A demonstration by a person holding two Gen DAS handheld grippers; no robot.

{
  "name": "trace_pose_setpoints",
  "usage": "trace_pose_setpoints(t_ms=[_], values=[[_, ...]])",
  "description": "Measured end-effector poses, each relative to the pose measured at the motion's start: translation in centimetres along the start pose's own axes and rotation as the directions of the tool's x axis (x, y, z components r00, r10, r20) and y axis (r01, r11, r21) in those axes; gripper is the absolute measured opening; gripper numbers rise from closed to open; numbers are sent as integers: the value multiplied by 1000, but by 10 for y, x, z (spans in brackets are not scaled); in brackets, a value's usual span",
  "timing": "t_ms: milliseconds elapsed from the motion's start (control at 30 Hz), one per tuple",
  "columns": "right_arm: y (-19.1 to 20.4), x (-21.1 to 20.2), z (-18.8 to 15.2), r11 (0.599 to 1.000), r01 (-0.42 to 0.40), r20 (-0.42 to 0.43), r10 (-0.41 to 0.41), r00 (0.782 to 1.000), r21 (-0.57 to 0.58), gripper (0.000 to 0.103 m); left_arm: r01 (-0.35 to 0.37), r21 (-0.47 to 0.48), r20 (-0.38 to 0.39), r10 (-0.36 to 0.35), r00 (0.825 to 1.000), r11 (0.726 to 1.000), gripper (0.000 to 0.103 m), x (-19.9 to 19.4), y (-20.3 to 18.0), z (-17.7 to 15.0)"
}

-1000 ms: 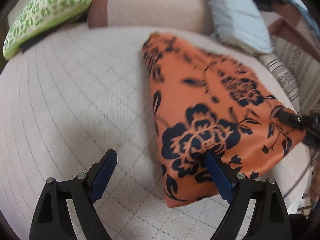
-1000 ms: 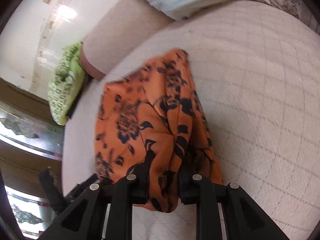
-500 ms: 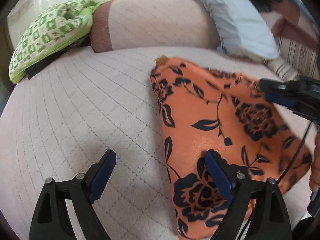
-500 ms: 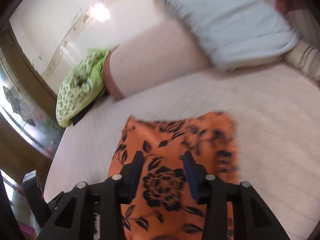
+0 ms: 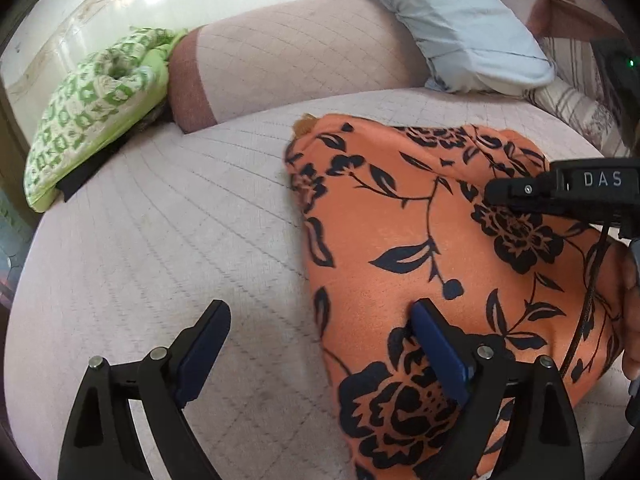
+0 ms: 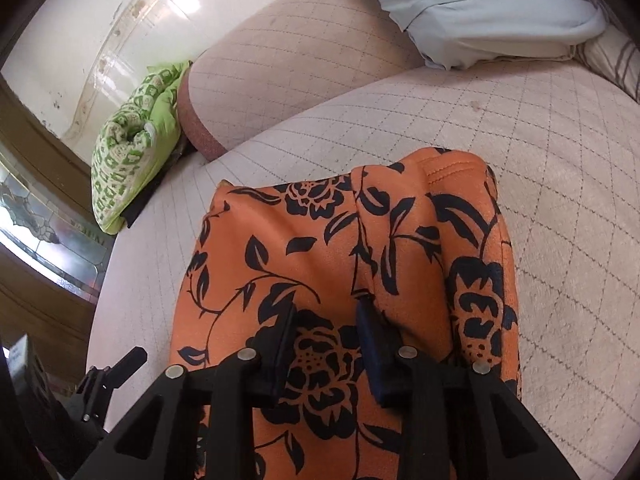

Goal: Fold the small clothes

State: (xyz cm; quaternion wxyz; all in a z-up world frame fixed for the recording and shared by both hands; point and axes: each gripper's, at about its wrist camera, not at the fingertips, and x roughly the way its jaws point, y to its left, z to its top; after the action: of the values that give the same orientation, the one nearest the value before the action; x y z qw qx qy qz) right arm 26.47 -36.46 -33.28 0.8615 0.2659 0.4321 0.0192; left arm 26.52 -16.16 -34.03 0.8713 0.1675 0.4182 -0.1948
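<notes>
One garment is under work: the orange floral cloth (image 6: pixel 344 264) lies flat on my quilted bed cover (image 5: pixel 160 248), filling the lower centre of the right wrist view and the right half of the left wrist view. A fold ridge runs down its right portion, and a stitched hem shows at its far edge.

My right gripper (image 6: pixel 326 344) sits low over the cloth. Its jaws have just been closing and now stand narrowly apart, with a flower of the print visible between them; I see no fabric pinched. My left gripper (image 5: pixel 320 340) stands wide apart, one finger over bare cover, the other over the cloth's near-left edge, holding nothing.

Risks as I judge them: closing the right jaws here would likely nip only the top layer and drag the fold open. The left jaws straddle the edge and could catch the cover with the cloth. The green patterned cushion (image 5: pixel 92 120) at upper left and the pale blue pillow (image 5: pixel 460 24) at the top lie well apart, no obstruction.
</notes>
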Motion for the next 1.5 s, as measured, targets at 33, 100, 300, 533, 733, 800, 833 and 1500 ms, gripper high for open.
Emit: trace_pose_setpoints(t_ms=[33,100,300,533,733,800,833,1500], values=[[2,2,1,1000,5,3,-5,1000,-4,35,34,-6,-14,-34,999,999,93,6,1,1],[7,7,1,1000,17,8,-16,1000,-18,35,98,-50,-45,-100,994,994,96,15,8,2],[3,7,0,1000,-8,17,8,1000,9,35,275,-240,-119,-309,944,931,103,39,51,16],[-8,4,2,996,-60,9,60,998,68,35,285,-383,28,-297,955,879,103,2,104,37],[-28,3,4,971,-159,-1,162,987,180,33,243,-424,8,-265,964,872,102,3,93,59],[-34,3,3,961,-183,-4,188,982,207,32,254,-411,-16,-285,958,876,96,12,78,73],[-37,2,3,954,-198,-4,204,979,223,32,259,-411,-26,-295,955,874,93,17,72,81],[-56,2,3,890,-287,-31,318,948,354,32,14,-345,-185,-82,979,939,93,65,56,101]])
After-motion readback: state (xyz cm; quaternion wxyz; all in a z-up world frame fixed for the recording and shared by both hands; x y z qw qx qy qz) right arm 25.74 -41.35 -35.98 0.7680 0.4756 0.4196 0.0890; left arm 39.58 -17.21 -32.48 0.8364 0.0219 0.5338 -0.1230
